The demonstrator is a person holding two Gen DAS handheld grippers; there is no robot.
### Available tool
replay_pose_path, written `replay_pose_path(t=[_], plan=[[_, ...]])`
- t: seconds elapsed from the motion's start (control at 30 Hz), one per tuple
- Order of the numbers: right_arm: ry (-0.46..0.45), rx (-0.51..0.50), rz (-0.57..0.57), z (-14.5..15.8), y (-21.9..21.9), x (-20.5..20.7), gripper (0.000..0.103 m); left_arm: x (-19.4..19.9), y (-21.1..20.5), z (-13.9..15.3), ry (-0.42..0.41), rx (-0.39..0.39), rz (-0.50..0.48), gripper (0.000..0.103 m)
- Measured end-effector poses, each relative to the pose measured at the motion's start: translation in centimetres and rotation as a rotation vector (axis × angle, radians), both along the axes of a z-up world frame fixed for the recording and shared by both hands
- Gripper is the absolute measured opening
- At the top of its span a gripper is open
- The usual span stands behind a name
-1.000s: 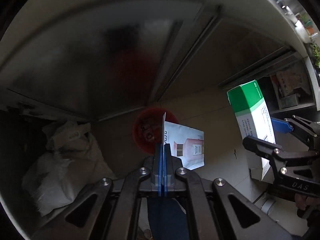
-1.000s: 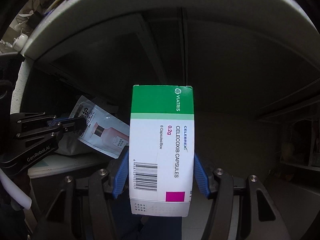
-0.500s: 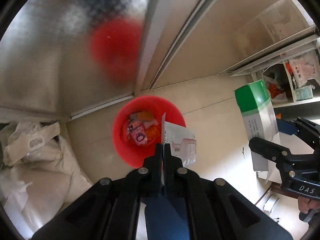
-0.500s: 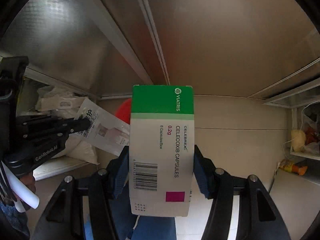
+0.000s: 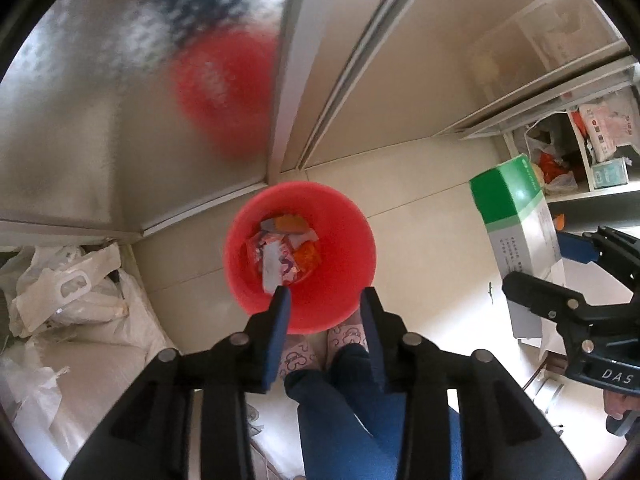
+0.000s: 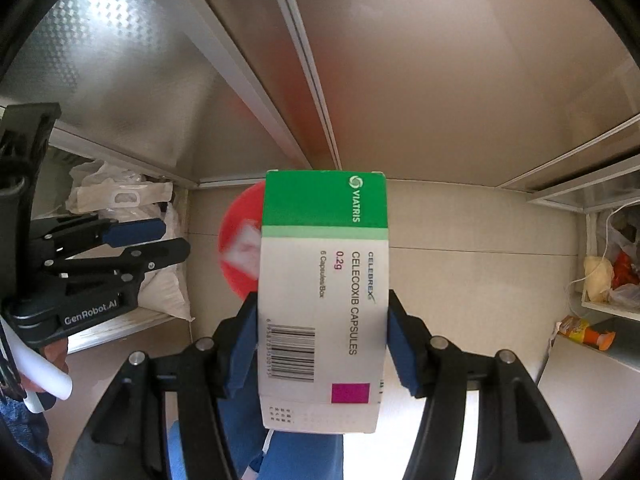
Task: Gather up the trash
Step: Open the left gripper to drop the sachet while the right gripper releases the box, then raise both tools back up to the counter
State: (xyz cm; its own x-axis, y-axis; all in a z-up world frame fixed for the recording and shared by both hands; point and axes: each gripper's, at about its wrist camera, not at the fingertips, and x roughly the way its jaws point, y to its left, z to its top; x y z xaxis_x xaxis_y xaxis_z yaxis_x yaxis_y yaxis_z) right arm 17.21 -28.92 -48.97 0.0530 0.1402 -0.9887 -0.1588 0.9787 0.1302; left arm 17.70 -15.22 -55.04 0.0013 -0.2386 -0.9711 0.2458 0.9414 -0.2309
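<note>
A red bin [image 5: 332,300] stands on the floor below me with several wrappers [image 5: 282,254] inside. My left gripper [image 5: 325,300] is open and empty right above the bin's near rim. My right gripper [image 6: 322,312] is shut on a green and white capsule box [image 6: 324,280], held upright. The box also shows in the left wrist view [image 5: 516,232], to the right of the bin. In the right wrist view the bin [image 6: 236,272] is partly hidden behind the box, with a blurred white sachet [image 6: 244,250] over it.
Metal cabinet doors [image 5: 120,120] rise behind the bin. White sacks and bags [image 5: 72,304] lie at the left. Shelves with packets [image 5: 600,140] stand at the right. The person's legs and slippers [image 5: 320,352] are just in front of the bin.
My left gripper has opened and let go of the white sachet, which now falls over the bin. Both grippers have tilted down toward the floor. The right still holds the box.
</note>
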Motion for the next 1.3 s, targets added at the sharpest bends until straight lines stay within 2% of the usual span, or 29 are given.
replay_pose_path(t=[0.1, 0.17, 0.2, 0.23, 0.3, 0.33, 0.4, 0.67, 0.93, 1.07, 1.13, 1.23, 1.3], plan=[[0.003, 0.003, 0.011, 0.2, 0.6, -0.3, 0.056, -0.1, 1.0, 0.4, 0.0, 0.012, 0.015, 0.034], [0.002, 0.006, 0.028, 0.0, 1.1, -0.4, 0.056, -0.3, 2.0, 0.4, -0.011, 0.017, 0.021, 0.039], [0.004, 0.01, 0.036, -0.2, 1.5, -0.4, 0.056, -0.4, 2.4, 0.3, -0.012, 0.021, 0.025, 0.049], [0.006, 0.013, 0.042, -0.5, 1.9, -0.3, 0.056, -0.4, 2.8, 0.1, -0.014, 0.028, 0.032, 0.054], [0.013, 0.016, 0.052, -1.1, 2.5, -0.1, 0.056, -0.6, 3.6, -0.4, -0.016, 0.039, 0.038, 0.06], [0.018, 0.019, 0.056, -1.5, 2.8, 0.0, 0.056, -0.6, 4.0, -0.8, -0.015, 0.049, 0.041, 0.07], [0.023, 0.025, 0.064, -2.2, 3.5, 0.0, 0.056, -0.5, 4.8, -1.5, -0.016, 0.064, 0.057, 0.084], [0.054, 0.028, 0.118, -5.4, 6.2, 0.1, 0.056, -1.1, 7.2, -3.7, -0.018, 0.117, 0.093, 0.091], [0.044, 0.01, 0.146, -5.9, 7.8, 0.3, 0.058, -1.7, 8.5, -3.4, 0.004, 0.134, 0.147, 0.092], [0.047, 0.011, 0.143, -5.4, 7.7, -0.1, 0.08, -1.9, 8.8, -2.6, 0.002, 0.136, 0.158, 0.092], [0.044, 0.013, 0.151, -4.8, 7.7, -0.3, 0.087, -2.2, 8.8, -1.6, 0.0, 0.135, 0.162, 0.092], [0.04, 0.016, 0.15, -3.1, 7.5, -0.5, 0.089, -2.5, 8.6, 0.4, -0.002, 0.146, 0.162, 0.092], [0.037, 0.02, 0.152, -1.1, 7.3, -0.7, 0.089, -2.9, 8.3, 2.7, -0.007, 0.136, 0.159, 0.092]])
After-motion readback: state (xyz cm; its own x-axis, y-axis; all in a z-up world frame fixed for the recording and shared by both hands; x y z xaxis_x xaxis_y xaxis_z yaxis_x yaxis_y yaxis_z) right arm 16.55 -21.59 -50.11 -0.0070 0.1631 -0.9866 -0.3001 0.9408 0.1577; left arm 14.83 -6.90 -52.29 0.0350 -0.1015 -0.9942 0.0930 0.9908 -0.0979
